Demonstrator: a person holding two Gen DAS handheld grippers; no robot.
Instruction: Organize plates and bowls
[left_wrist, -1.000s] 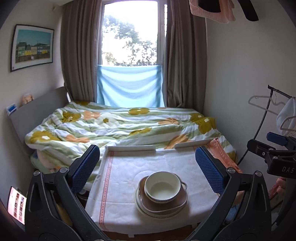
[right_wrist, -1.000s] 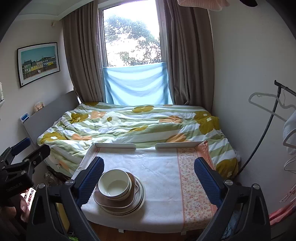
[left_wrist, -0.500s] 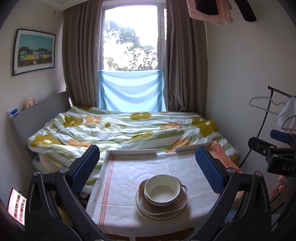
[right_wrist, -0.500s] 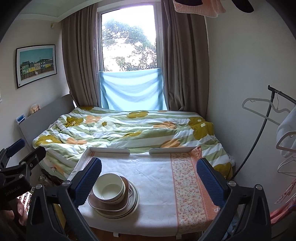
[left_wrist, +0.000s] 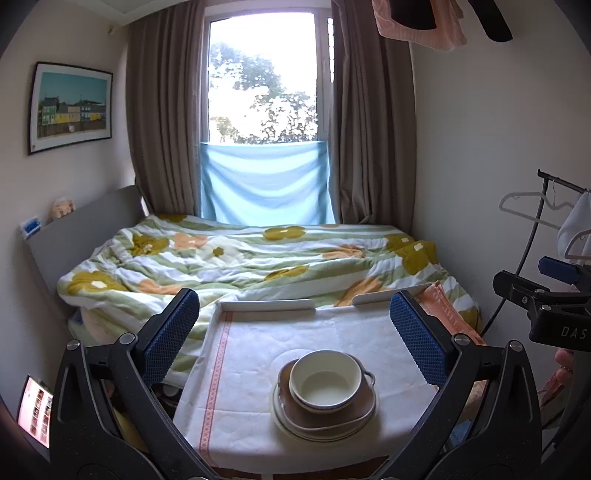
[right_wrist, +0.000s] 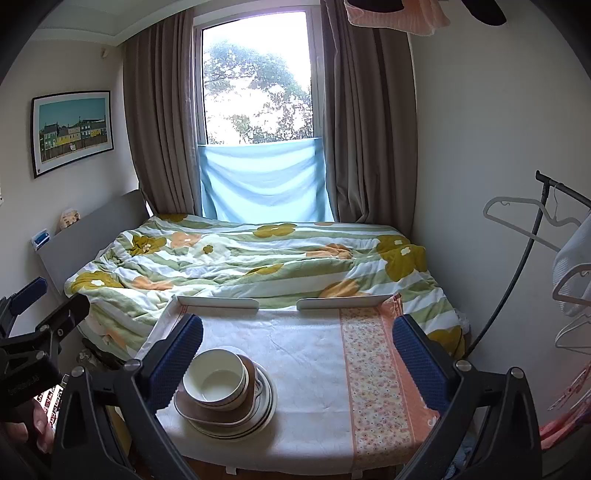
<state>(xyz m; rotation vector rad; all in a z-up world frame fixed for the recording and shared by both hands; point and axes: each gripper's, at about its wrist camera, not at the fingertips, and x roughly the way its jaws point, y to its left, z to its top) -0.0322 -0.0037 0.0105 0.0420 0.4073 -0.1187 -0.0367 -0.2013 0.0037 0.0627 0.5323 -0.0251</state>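
A white bowl sits on a brown squarish dish, which rests on round white plates, one stack on the cloth-covered table. The same stack shows in the right wrist view: bowl, brown dish, plates. My left gripper is open and empty, held above and in front of the stack. My right gripper is open and empty, with the stack at its left finger.
A bed with a flowered duvet lies behind the table. A clothes rack with hangers stands at the right. The table has a raised white back rail and an orange patterned cloth strip on its right side.
Both grippers have pulled back and tilted up a little, so the stack sits lower in both views. Both stay open. The stack has not moved.
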